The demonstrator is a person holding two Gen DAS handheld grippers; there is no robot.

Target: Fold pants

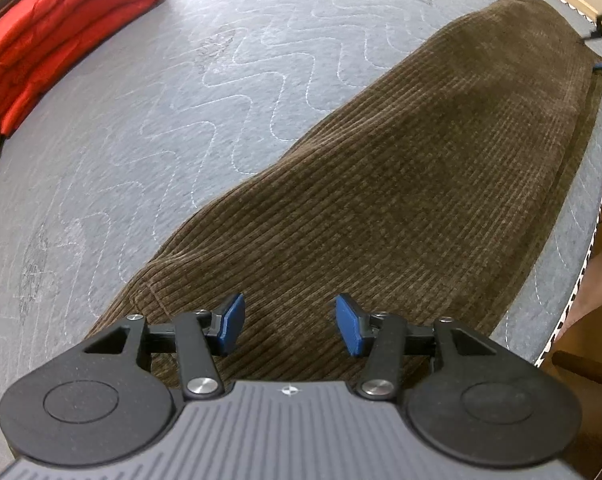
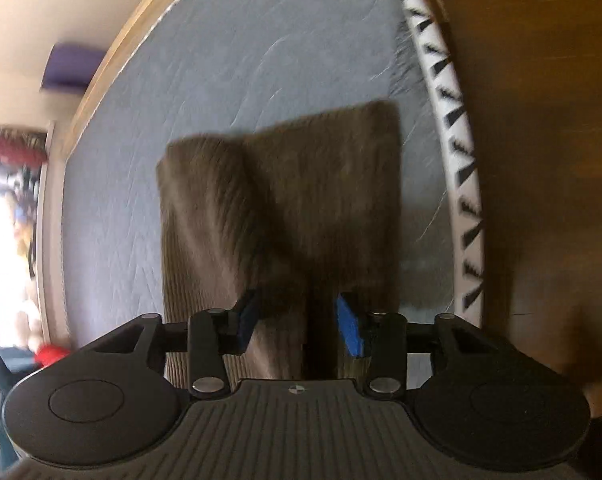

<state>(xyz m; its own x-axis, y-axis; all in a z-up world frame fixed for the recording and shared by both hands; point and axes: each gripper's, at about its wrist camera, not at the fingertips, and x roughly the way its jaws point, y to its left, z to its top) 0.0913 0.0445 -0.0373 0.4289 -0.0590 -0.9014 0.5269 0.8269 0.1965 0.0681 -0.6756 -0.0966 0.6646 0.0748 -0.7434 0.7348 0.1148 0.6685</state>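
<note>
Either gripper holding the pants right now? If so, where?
Nothing held. The left gripper is open above the brown corduroy pants, fingers clear of the cloth. The right gripper straddles them, fingers apart, no pinch visible.

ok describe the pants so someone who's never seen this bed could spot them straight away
Start at the grey quilted mattress that fills the left wrist view. Along its right edge lies one long strip of dark brown ribbed corduroy, the pants. The only other cloth there is a bright red folded blanket at the far left corner.
</note>
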